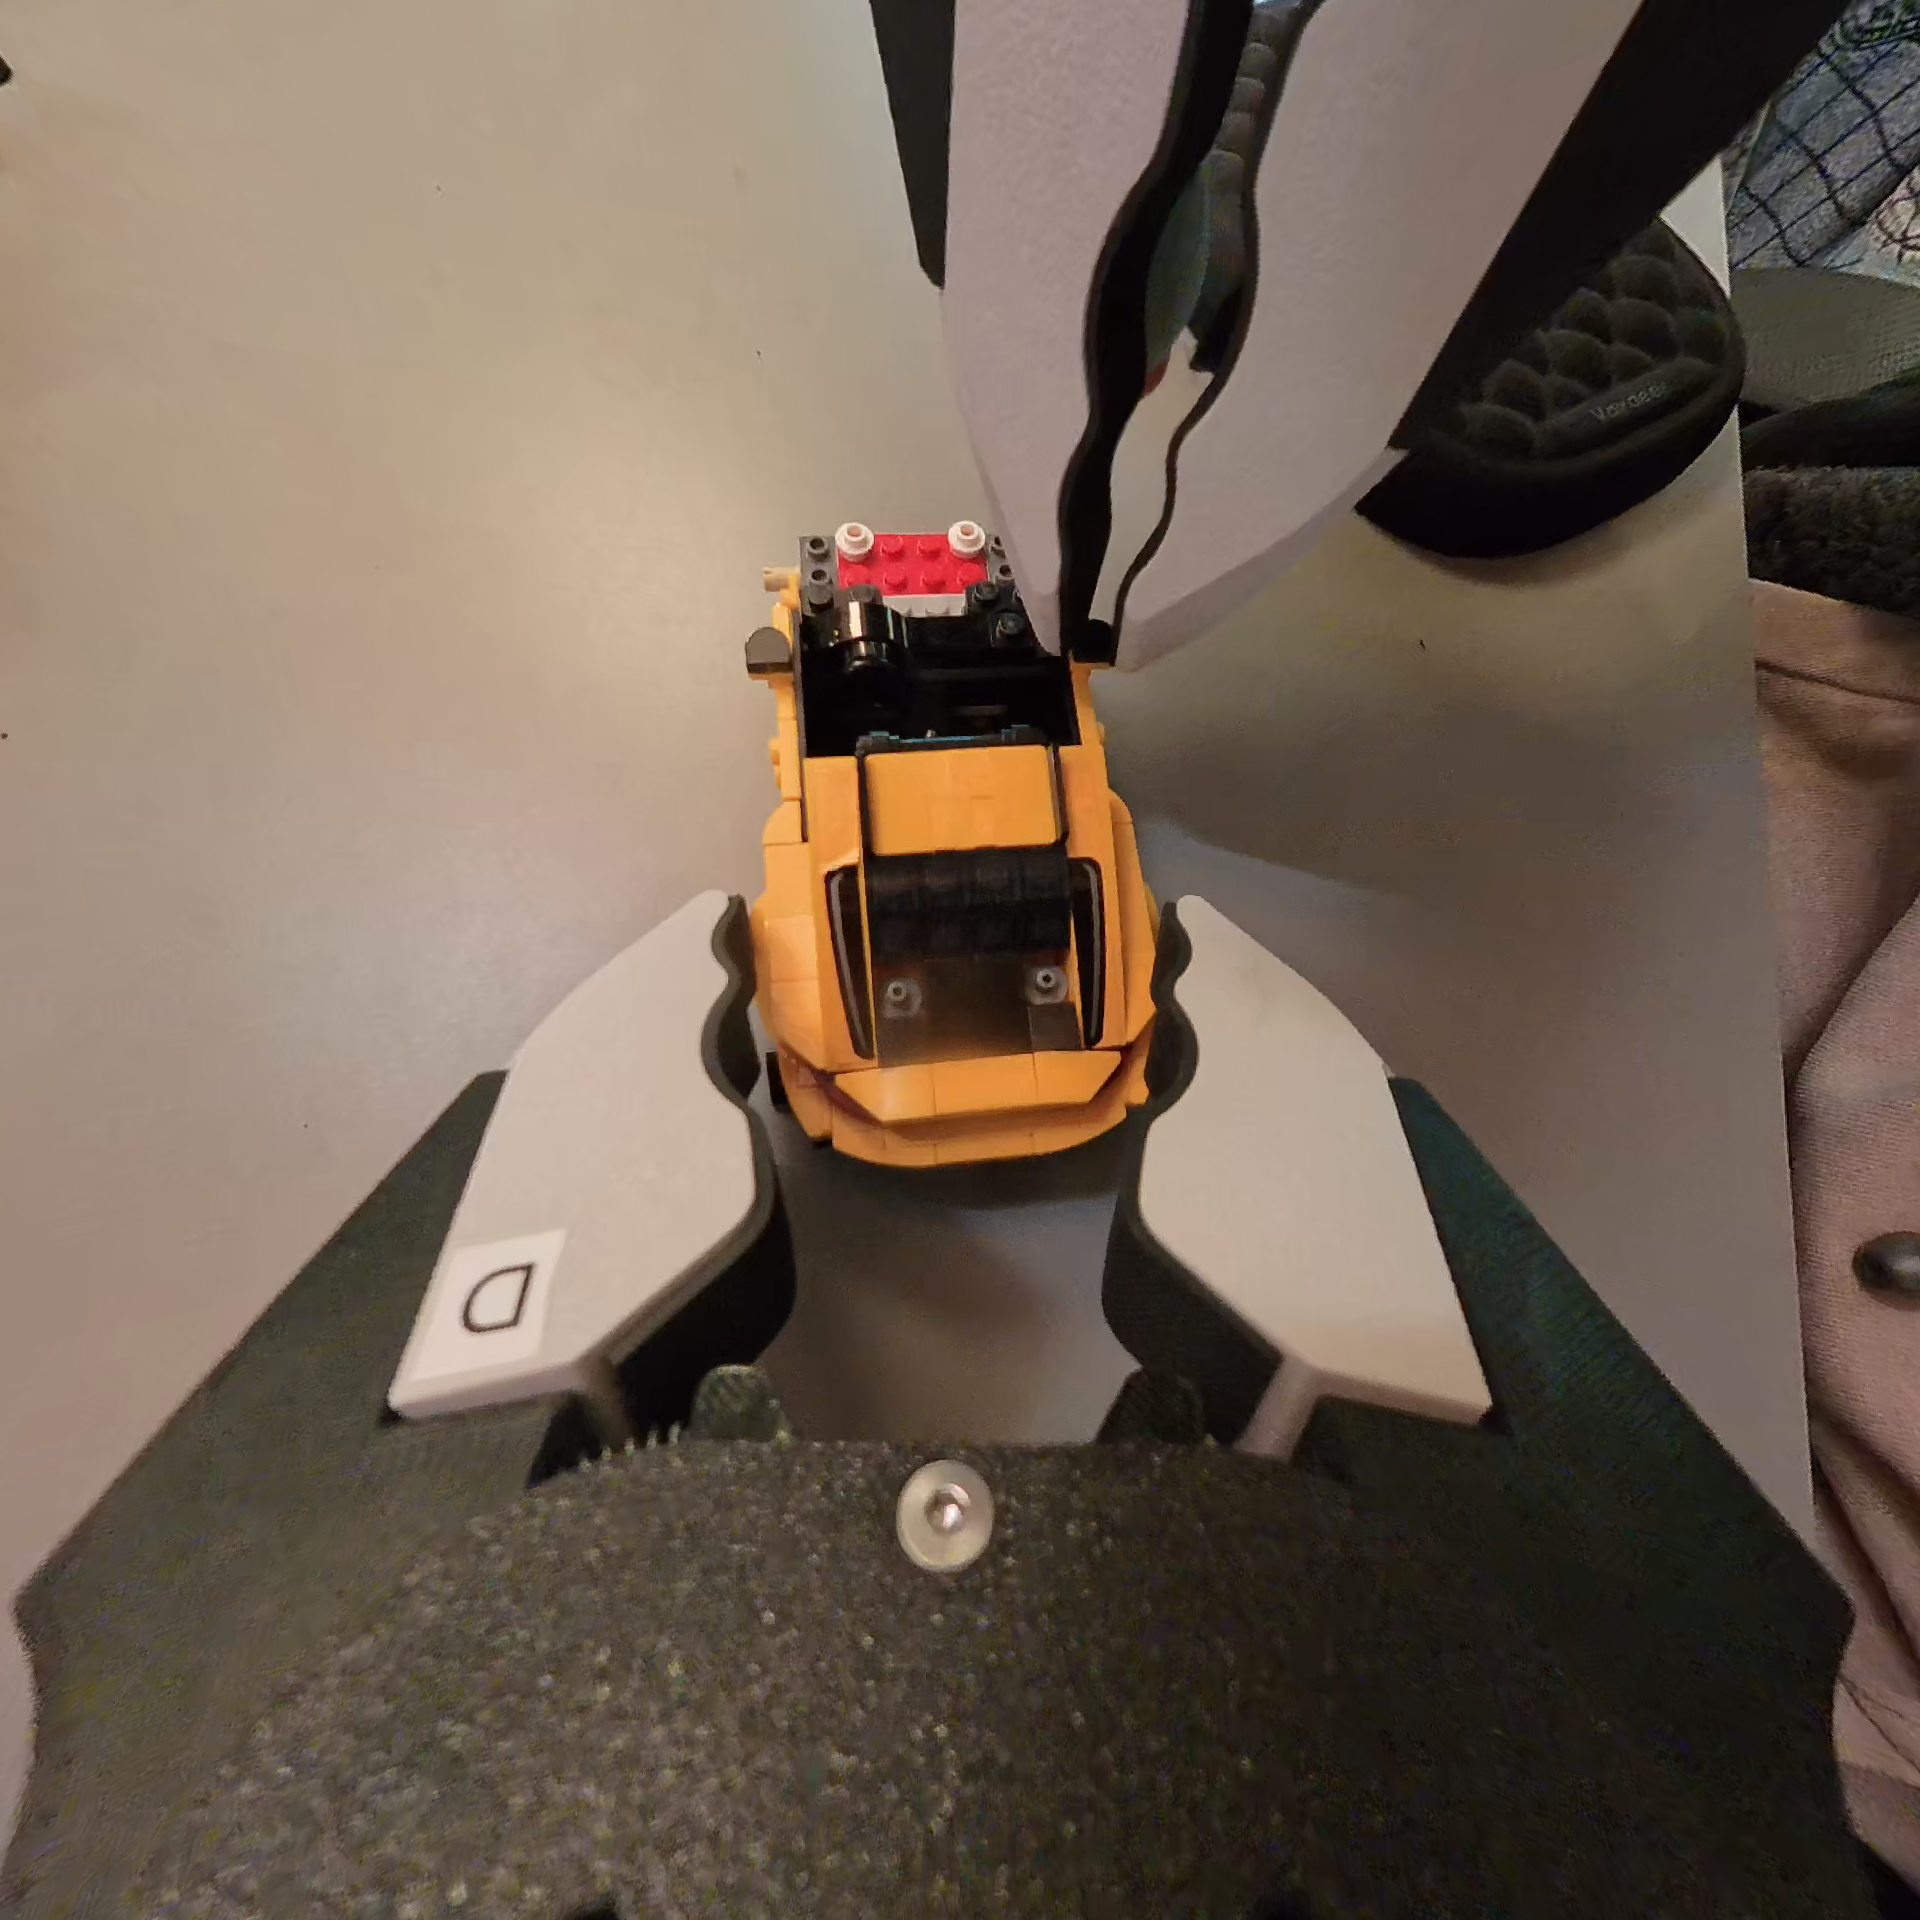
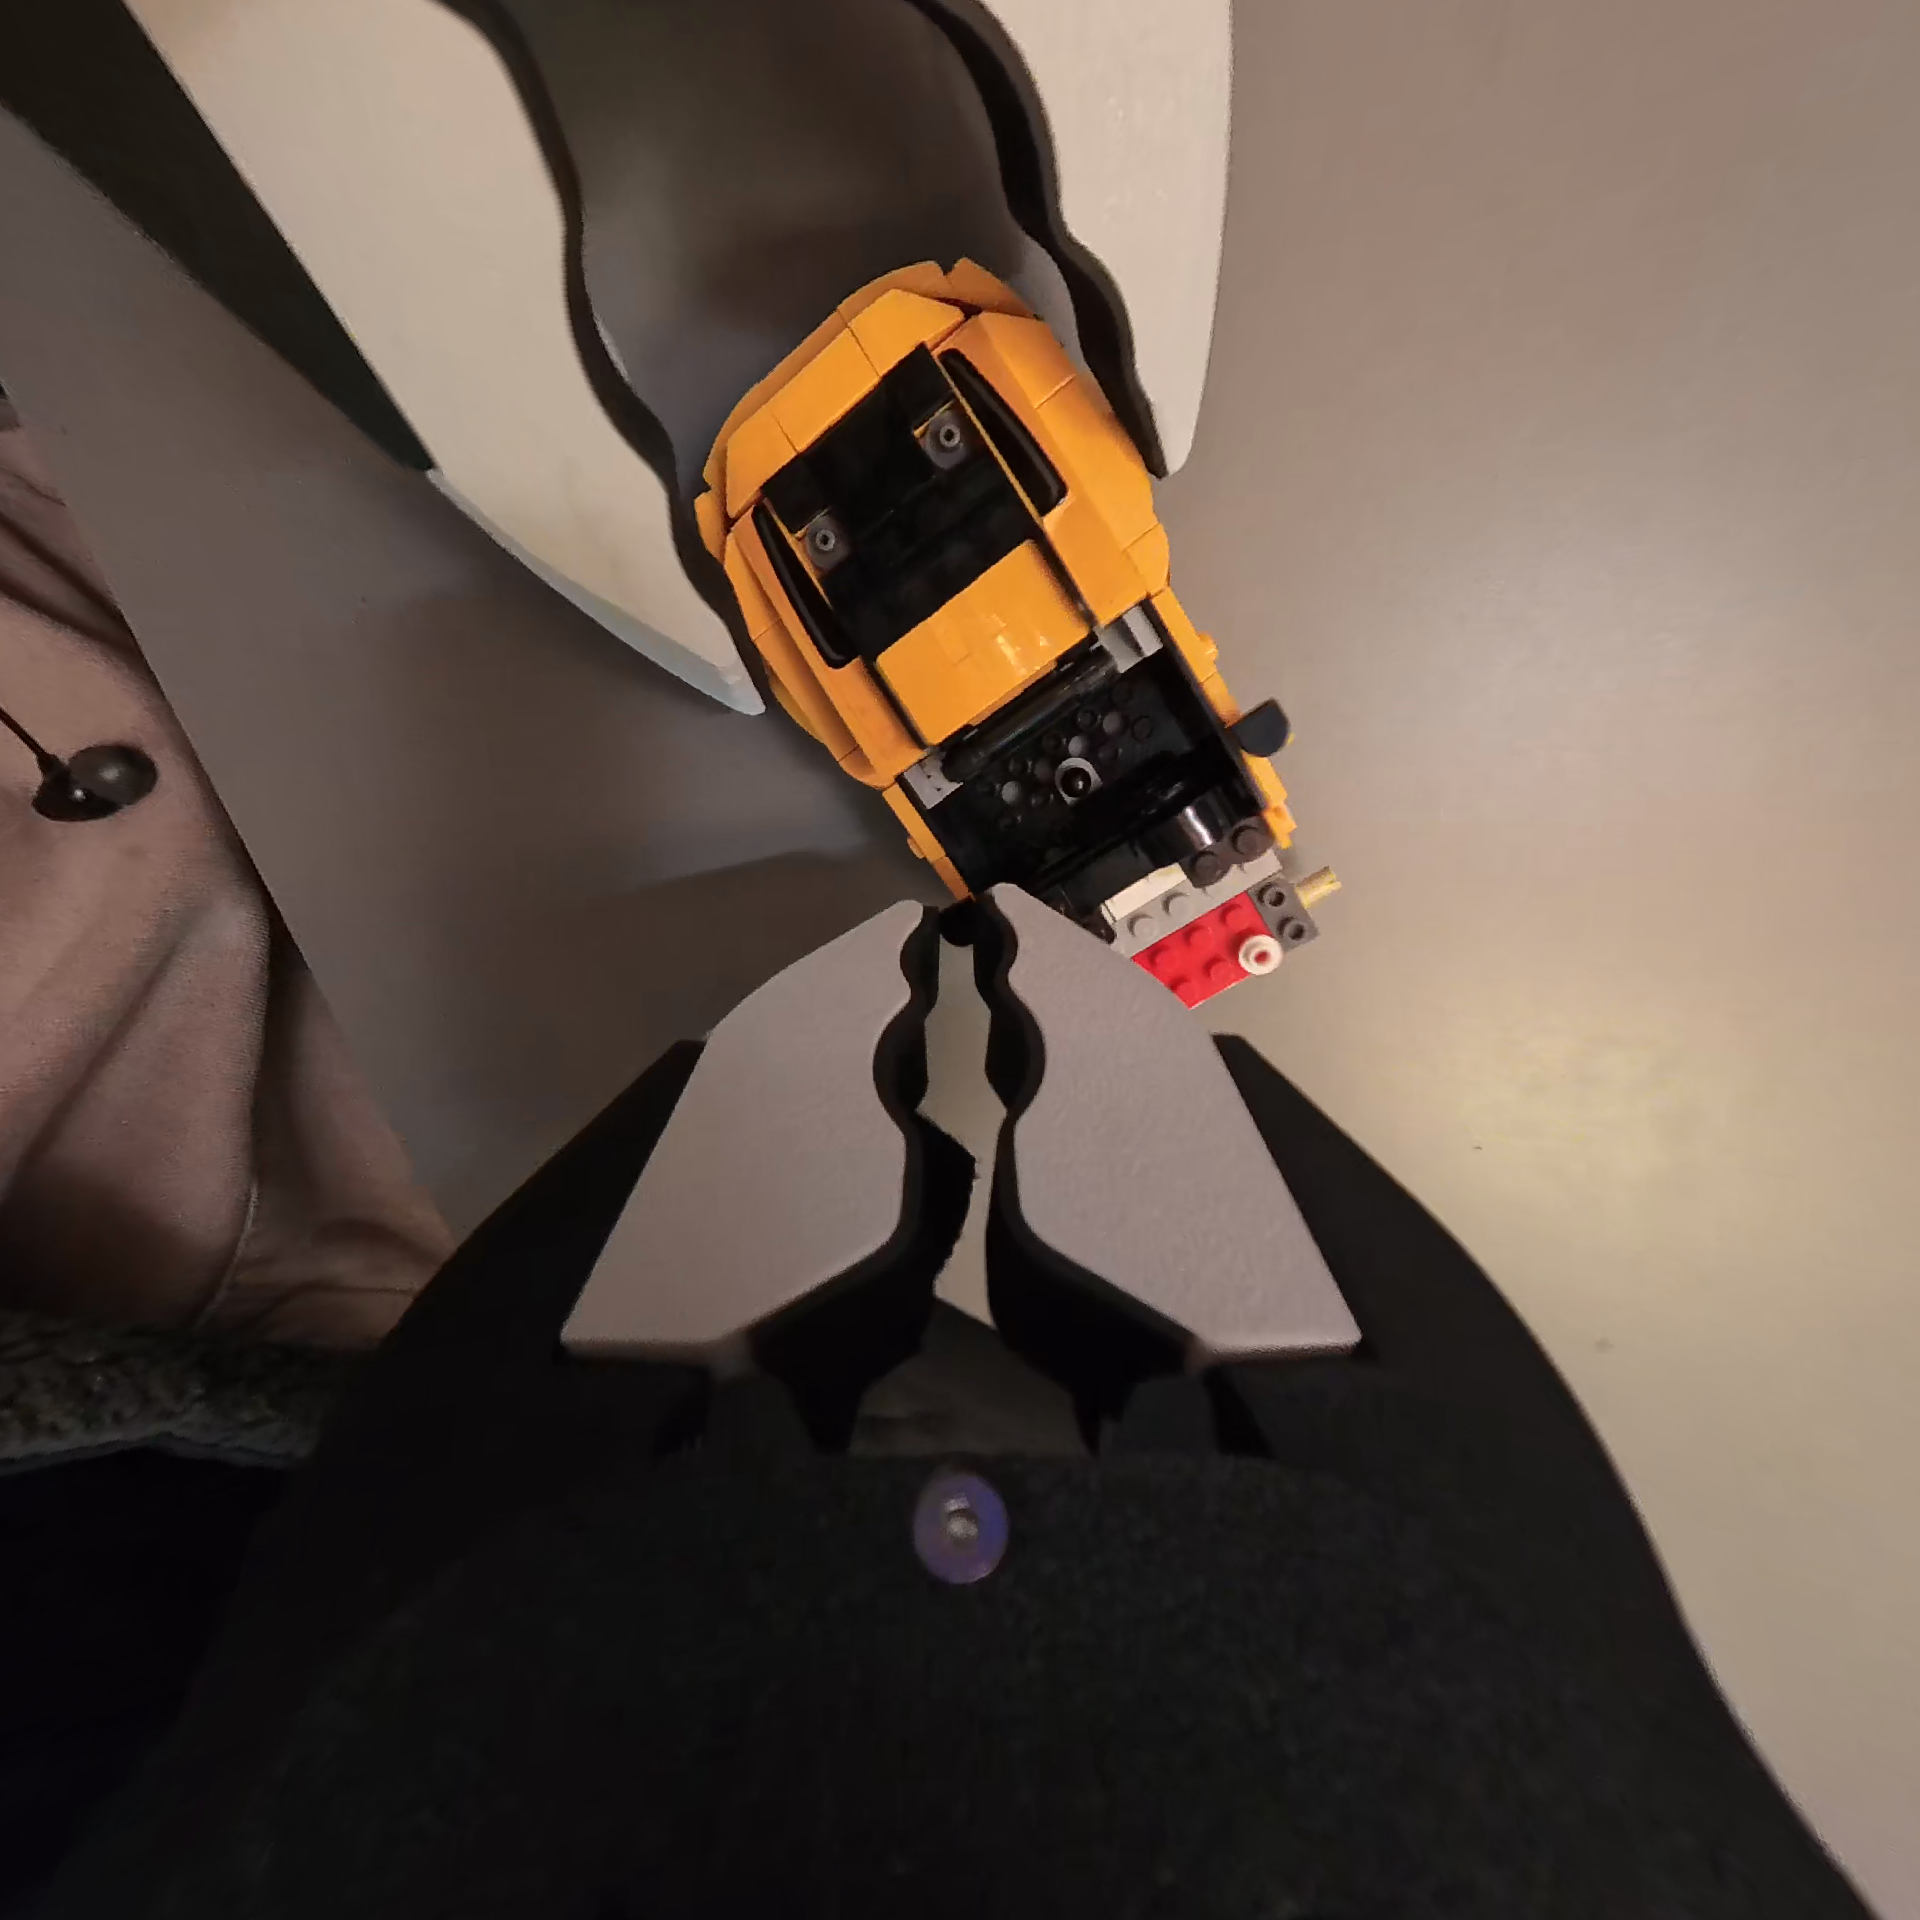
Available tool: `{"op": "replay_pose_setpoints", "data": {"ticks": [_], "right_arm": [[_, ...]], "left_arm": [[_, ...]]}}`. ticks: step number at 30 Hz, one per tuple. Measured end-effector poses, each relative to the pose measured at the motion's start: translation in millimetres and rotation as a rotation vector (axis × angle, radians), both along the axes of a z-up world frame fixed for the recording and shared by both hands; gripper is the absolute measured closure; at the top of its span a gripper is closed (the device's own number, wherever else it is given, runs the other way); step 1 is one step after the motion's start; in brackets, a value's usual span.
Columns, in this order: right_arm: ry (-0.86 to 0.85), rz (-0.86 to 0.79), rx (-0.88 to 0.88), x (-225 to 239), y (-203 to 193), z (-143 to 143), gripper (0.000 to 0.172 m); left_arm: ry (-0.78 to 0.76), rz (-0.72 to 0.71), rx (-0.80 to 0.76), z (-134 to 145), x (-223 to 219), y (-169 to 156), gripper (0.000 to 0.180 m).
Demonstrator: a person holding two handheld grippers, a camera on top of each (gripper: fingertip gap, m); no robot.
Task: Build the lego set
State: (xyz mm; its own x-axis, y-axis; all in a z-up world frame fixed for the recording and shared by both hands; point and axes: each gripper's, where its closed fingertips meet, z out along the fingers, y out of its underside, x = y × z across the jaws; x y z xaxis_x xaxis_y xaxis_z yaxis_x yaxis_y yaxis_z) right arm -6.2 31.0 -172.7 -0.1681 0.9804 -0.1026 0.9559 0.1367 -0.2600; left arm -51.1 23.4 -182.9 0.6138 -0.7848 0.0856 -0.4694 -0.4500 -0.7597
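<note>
The car point(image 1: 940, 935), a yellow brick-built model, stands on the pale table point(image 1: 364, 520) at the centre of the left wrist view and in the upper centre of the right wrist view. Build state: the yellow body, the black sloped panel and the yellow deck behind it are in place; the black cabin point(image 1: 935, 686) is open from above, with no roof over it; the far end is bare, showing a red plate point(image 1: 914, 556), grey plates and exposed studs with no yellow cover. A small black piece point(image 1: 766, 649) projects from one side at the cabin. Judged from this, the closed end is complete and the cabin top and the studded end remain unfinished. Orientation: in the left wrist view the long axis runs vertically in the frame, closed yellow end toward the bottom, studded end toward the top; in the right wrist view it runs diagonally, yellow end at upper left, red plate at lower right. Left gripper point(image 1: 956, 997): its fingers flank the yellow end, and the dark pads lie against both flanks, gripping the car. Right gripper point(image 2: 961, 920): it enters from the upper right of the left wrist view; its fingertips are nearly together, pinched on a small black part point(image 2: 956, 925) at the cabin's rear corner, beside the red plate. Beige fabric point(image 2: 125, 987) lies past the table edge.
</note>
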Motion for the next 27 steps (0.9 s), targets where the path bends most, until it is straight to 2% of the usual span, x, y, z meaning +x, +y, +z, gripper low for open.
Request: {"op": "replay_pose_setpoints", "data": {"ticks": [1, 5, 8, 13, 18, 21, 27], "right_arm": [[0.005, 0.016, 0.008, 0, 0, 0, 0.165], [0.014, 0.15, 0.048, 0, -3, 2, 0.164], [0.067, 0.206, 0.04, 4, -7, 9, 0.154], [0.266, 0.152, 0.089, 15, 3, 29, 0.141], [0.436, 0.039, 0.114, 28, 11, 14, 0.128], [0.554, -0.013, 0.126, 27, 17, 12, 0.127], [0.695, 0.0, 0.14, 15, 29, 17, 0.123]], "left_arm": [[-0.002, 0.0, -0.002, 0, 0, 0, 0.107], [-0.005, -0.013, -0.004, 0, 0, -1, 0.107], [-0.005, -0.037, 0.004, 0, 1, -2, 0.107], [-0.009, -0.105, 0.047, 2, -3, -3, 0.108], [0.038, -0.142, 0.15, 6, -15, 4, 0.107], [0.047, -0.142, 0.179, 7, -21, 8, 0.107], [0.015, -0.09, 0.212, 8, -33, 19, 0.11]]}}
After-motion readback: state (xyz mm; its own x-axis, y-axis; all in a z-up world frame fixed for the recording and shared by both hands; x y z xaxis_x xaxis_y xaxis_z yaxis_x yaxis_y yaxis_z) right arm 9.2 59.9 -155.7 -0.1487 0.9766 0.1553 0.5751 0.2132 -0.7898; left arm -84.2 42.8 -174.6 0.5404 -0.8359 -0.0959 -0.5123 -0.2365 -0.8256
